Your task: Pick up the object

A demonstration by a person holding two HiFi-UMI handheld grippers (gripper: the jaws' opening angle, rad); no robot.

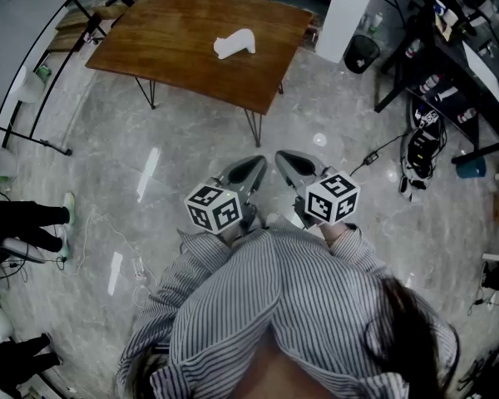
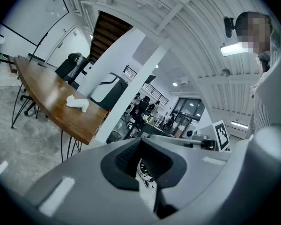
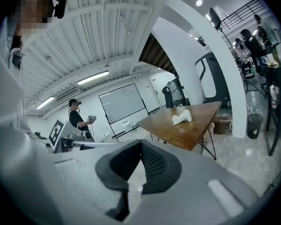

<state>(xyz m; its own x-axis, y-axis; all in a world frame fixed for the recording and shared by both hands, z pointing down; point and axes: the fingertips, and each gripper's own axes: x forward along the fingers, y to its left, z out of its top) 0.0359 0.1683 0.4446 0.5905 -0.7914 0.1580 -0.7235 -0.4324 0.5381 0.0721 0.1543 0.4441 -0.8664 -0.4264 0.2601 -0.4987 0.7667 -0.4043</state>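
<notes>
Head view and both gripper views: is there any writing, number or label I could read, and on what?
No words or numbers can be read anywhere.
Left marker cube and right marker cube: black-and-white square patterns only, no letters.
Whiteboard: too far away to make out any writing.

One white object (image 1: 234, 44), one wooden table (image 1: 162, 44), two claws (image 1: 251, 168) (image 1: 291, 163).
</notes>
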